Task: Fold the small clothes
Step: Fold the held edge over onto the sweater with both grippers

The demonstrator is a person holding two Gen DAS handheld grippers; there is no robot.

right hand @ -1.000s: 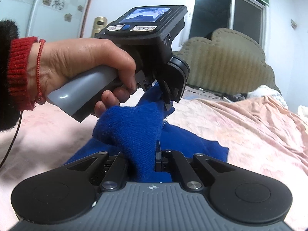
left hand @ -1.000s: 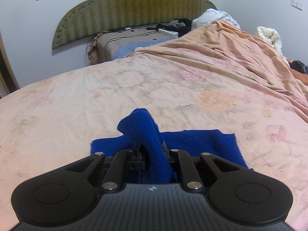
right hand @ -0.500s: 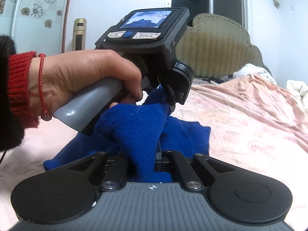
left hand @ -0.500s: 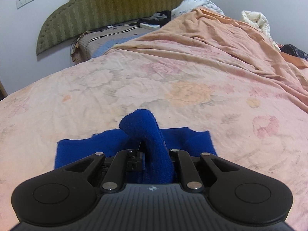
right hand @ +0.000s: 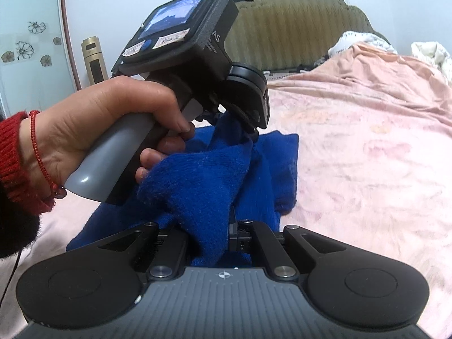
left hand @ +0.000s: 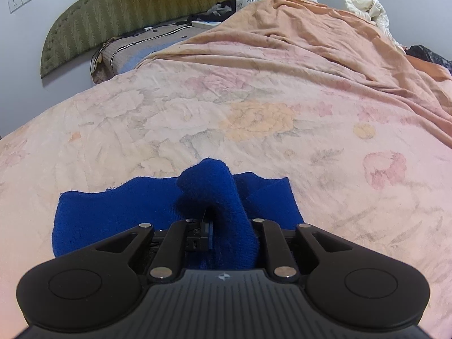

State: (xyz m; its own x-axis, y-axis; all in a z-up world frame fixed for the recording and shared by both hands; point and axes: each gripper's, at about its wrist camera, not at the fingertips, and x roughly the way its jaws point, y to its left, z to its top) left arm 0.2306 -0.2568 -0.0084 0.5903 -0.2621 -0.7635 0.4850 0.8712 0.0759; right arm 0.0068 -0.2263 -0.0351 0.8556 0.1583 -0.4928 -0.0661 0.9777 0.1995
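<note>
1. Left claw (left hand: 226,223) — pinching a bunched fold of the blue knitted garment (left hand: 113,214); the cloth rises in a hump straight ahead of the fingers and drapes back down between them. Its jaws have just eased a little wider, with the cloth between them.
2. Right claw (right hand: 223,226) — pressed together on another gathered fold of the same blue garment (right hand: 197,180), which bulges up ahead and to the left of its fingers.
3. Blue knitted garment — small, deep blue, fuzzy weave. The remainder lies flat on the bed beneath and just beyond both claws, its far edge a short way ahead of the left claw.
4. Left hand (right hand: 93,124) — seen ahead-left of the right claw, wrapped round the grey handle of the left device; a red cuff and a red string bracelet (right hand: 36,141) at the wrist.
5. Bed cover (left hand: 254,107) — pale pink with faded flower print, wrinkled, stretching ahead and to both sides of the claws.
6. Headboard (left hand: 127,8) — olive, striped, padded, far ahead of the left claw against a white wall.
7. White bedding (left hand: 364,5) — heaped at the far right, well apart from the garment.
</note>
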